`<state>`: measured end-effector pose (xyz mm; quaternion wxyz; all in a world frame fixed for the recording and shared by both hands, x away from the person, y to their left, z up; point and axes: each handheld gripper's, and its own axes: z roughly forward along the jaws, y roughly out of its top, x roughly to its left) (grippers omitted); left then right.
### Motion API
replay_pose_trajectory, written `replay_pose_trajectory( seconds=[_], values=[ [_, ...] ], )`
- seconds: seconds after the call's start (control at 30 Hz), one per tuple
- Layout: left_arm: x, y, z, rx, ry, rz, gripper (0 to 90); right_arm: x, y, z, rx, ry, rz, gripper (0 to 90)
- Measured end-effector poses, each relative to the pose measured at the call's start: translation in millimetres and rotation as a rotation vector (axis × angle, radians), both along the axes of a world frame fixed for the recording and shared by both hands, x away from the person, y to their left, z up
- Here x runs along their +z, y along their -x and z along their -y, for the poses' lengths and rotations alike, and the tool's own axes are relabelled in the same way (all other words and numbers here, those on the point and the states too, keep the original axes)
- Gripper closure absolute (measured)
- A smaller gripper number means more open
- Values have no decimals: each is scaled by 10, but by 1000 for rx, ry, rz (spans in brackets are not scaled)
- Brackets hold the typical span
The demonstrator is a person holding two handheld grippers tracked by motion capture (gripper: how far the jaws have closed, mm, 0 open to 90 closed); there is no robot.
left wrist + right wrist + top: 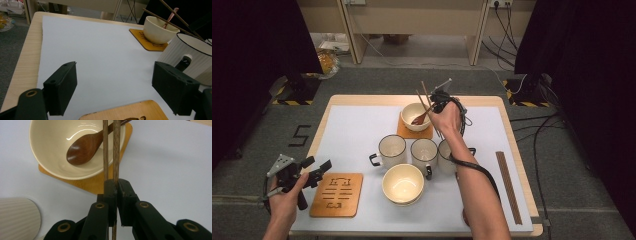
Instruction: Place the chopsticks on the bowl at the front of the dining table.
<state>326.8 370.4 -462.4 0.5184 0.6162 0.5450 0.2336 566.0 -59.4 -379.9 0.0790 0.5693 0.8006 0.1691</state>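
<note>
Right gripper (115, 185): jaws clamped tight on a pair of chopsticks (111, 150), the two sticks pinched side by side between the pads. We see them running up out of the jaws and across the rim of the far bowl (50, 157), so we judge the grip is low on the sticks to leave the long ends free to lay across or into that bowl. In the high view the right gripper (438, 102) sits near the far edge of the tabletop (362, 125), just beyond the bowl, with the sticks sticking up and out at a tilt.

The far bowl already has a wooden spoon (83, 148) lying in it, handle resting over the rim. The bowl sits on a coaster (100, 182), likely to keep it off the white mat.

Left gripper (113, 82): jaws wide apart, nothing between them, nothing touched. In the high view the left gripper (314, 172) hangs at the near left corner of the tabletop, just beside a second coaster (337, 195); we judge it is parked out of the way.

Further out: three mugs (424, 152) in a row across the middle of the tabletop, a second bowl (403, 183) near the front edge, empty. Another pair of chopsticks (508, 186) lies flat along the right edge, probably the set meant for that second bowl.
</note>
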Motion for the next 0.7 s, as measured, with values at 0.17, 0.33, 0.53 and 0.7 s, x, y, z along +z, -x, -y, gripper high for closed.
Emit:
replay_pose_trajectory(
  seconds=[0.17, 0.33, 0.53, 0.7],
  values=[
    [2, 1, -6, 1, 0, 0, 196, -17, -7, -7, 2, 4, -7, 855],
    [1, 1, -7, 1, 0, 0, 196, -32, -18, -2, 2, 8, -14, 855],
    [1, 1, -9, 2, 1, 0, 196, -56, -34, 5, 6, 14, -26, 855],
    [1, 1, -6, 1, 0, 0, 195, -74, -42, 3, 11, 21, -38, 855]
  ],
)
